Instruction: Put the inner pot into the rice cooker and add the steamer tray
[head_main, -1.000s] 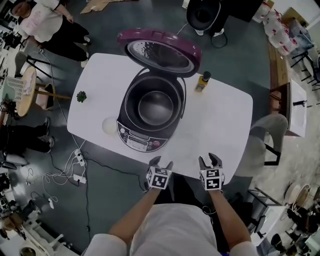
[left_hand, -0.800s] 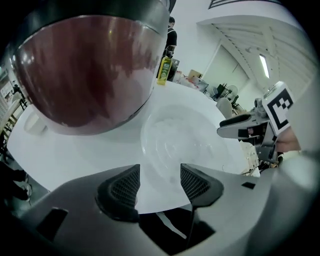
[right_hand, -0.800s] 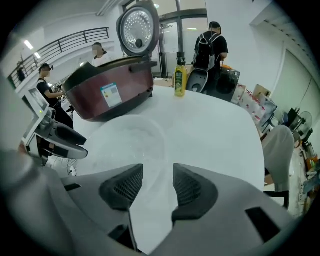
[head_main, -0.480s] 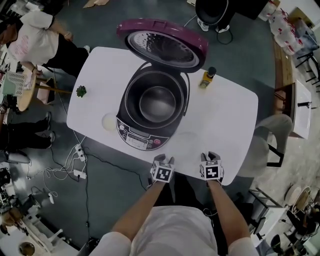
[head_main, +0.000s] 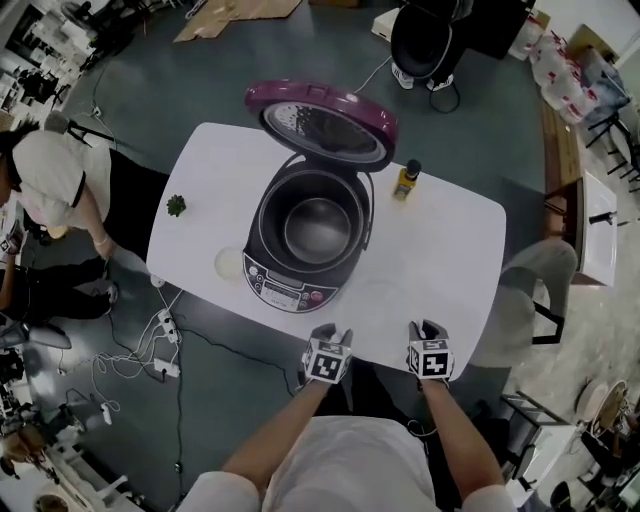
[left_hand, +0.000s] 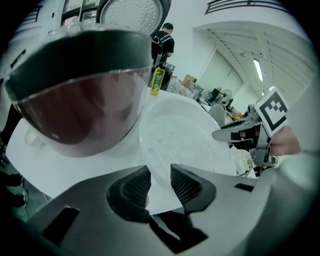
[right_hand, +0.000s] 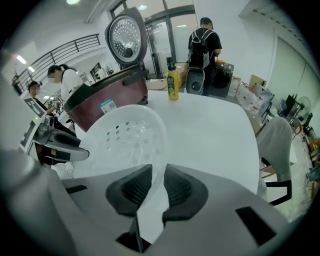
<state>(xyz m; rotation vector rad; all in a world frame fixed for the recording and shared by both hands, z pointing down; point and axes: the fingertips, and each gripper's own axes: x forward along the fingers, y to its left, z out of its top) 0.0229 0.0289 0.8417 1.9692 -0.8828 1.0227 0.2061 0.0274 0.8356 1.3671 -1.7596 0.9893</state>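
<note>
White steamer tray (left_hand: 185, 135): lies flat on the worktop (head_main: 440, 250) at its near edge, in front of the rice cooker (head_main: 300, 285); not yet lifted.
Left claw (left_hand: 160, 181): jaws have just been closing, with the tray's near rim between the pads. A little slack seems to remain, so I judge it not yet clamped.
Right claw (right_hand: 157, 182): jaws have just been closing too and stand narrower. The pads appear to pinch the rim on the tray's other side.
Inner pot (head_main: 317, 225): already seated in the cooker body, dark and empty as far as the head view shows.
Lid (head_main: 320, 120): purple, swung fully up behind the pot, opening unobstructed.
Bottle (head_main: 405, 180): yellow, just beside the cooker's right, clear of the tray's path.
Progress: pot step done. Left to do: secure both grips, lift the tray, lower it into the pot's mouth.
</note>
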